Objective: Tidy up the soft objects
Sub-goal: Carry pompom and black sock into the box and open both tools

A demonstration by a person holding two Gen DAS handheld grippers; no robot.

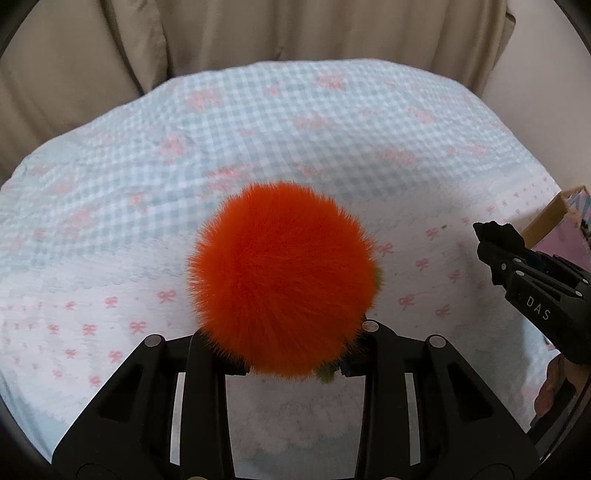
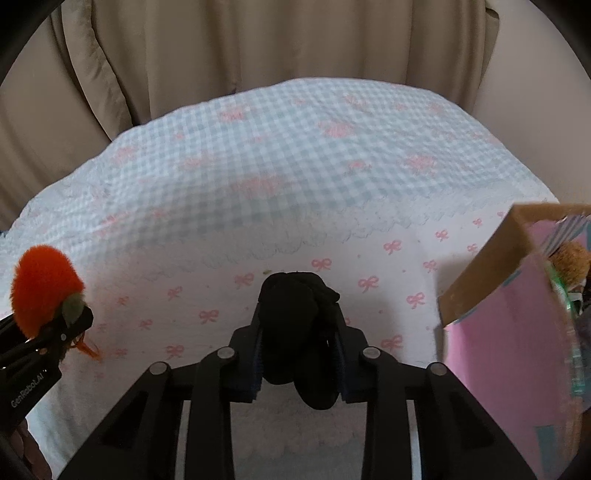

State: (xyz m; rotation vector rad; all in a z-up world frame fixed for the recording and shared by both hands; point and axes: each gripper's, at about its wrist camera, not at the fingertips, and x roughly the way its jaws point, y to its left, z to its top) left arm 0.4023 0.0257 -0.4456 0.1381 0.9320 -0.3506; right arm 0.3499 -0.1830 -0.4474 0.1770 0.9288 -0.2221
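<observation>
Left gripper (image 1: 295, 363) — marked "GenRobot.AI" — clamps a fluffy orange pom-pom (image 1: 282, 280); right gripper (image 2: 300, 365) — "DAS" — clamps a black soft bundle (image 2: 299, 314).

Each view looks forward and steeply down along its own claw at a bed under a checked, bow-printed cover (image 1: 258, 122), with beige curtains (image 1: 229, 29) behind. The left wrist view sits close behind a fuzzy orange pompom (image 1: 282, 282) and catches the right claw (image 1: 491, 230) at its right edge. The right wrist view sees the left claw (image 2: 79, 319) and that pompom at its left edge, a pink box (image 2: 509, 332) on the right; both share the cover's middle.
</observation>
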